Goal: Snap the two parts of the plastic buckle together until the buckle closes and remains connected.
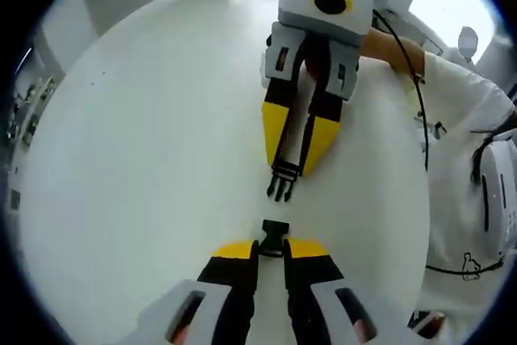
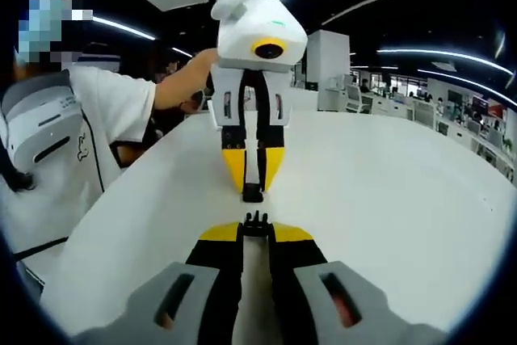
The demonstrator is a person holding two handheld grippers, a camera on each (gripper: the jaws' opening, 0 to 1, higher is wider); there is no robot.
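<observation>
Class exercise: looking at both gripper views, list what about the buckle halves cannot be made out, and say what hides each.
1. Left gripper view: rear of the socket half, covered by the left gripper.
2. Right gripper view: body of the pronged half, clamped inside the right gripper.
3. Left gripper view: strap upper end, behind the gripper's body.

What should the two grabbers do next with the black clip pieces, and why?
Probably bring them straight together. The left gripper is shut on the black plastic socket half of the buckle, and the right gripper is shut on the black pronged plastic half. The prongs point at the socket across a small gap above the white table.
</observation>
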